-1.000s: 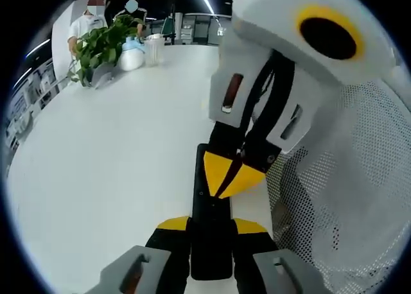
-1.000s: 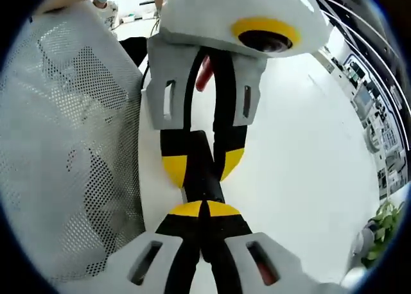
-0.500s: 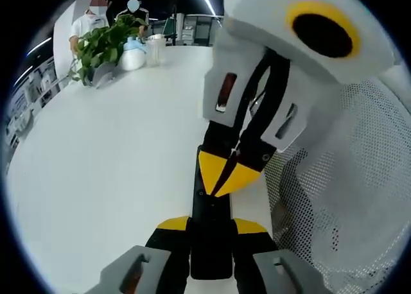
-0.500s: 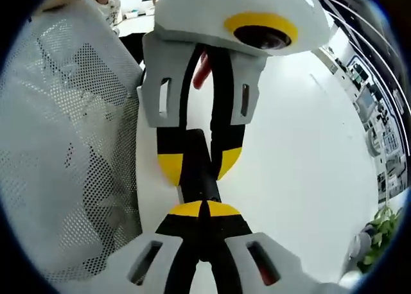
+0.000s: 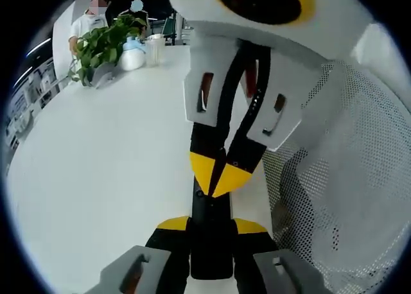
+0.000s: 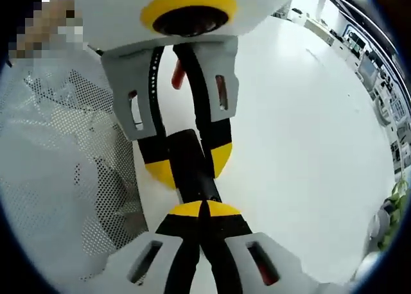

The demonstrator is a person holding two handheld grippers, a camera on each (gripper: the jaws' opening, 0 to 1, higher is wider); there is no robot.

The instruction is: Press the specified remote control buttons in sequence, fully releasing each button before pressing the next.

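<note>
A slim black remote control [image 5: 210, 207] lies lengthways over the white table [image 5: 103, 172]. My left gripper [image 5: 210, 224] is shut on its near end, one yellow-tipped jaw on each long side. From above, my right gripper [image 5: 216, 180] comes down shut, its joined yellow tips on the remote's top face. In the right gripper view, the right gripper [image 6: 204, 208] is shut with its tips against the remote control [image 6: 185, 149]. Opposite, the left gripper [image 6: 190, 167] clamps the remote's far end.
A leafy plant [image 5: 103, 43], a white pot [image 5: 132, 56] and a clear cup [image 5: 154, 50] stand at the table's far edge, with two people behind. A white mesh sleeve [image 5: 347, 198] hangs close on the right of the remote; mesh sleeve [image 6: 58, 178].
The right gripper's body has swung up and closer over the remote, standing steeper. Its tips have stayed on the remote's face. The left gripper has kept its hold.
</note>
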